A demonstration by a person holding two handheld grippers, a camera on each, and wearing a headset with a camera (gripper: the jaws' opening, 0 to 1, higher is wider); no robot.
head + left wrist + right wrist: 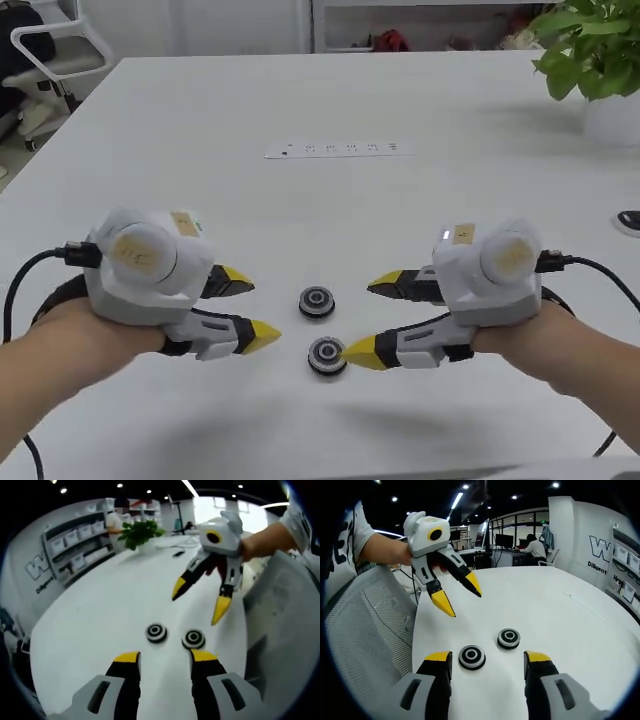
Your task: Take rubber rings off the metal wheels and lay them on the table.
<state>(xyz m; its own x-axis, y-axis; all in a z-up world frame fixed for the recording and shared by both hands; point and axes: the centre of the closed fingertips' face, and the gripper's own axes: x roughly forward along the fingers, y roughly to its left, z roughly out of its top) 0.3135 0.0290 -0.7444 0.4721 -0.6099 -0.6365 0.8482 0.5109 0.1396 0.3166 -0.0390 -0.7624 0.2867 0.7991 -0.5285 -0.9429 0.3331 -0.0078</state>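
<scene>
Metal wheels are laid flat on the white table [300,100], between two gaping grippers.
The far wheel [317,301] and the near wheel [327,355] are set a little apart, toward the table's near edge, and a dark rubber ring [461,657] is seated around each. The left gripper [258,305] is held at the left with its jaws spread and nothing between them. The right gripper [364,318] is held at the right, likewise parted and empty, with its near yellow tip just beside the near wheel. A power strip [338,149] is seen farther back at mid-table, and a potted plant [590,45] at the far right.
</scene>
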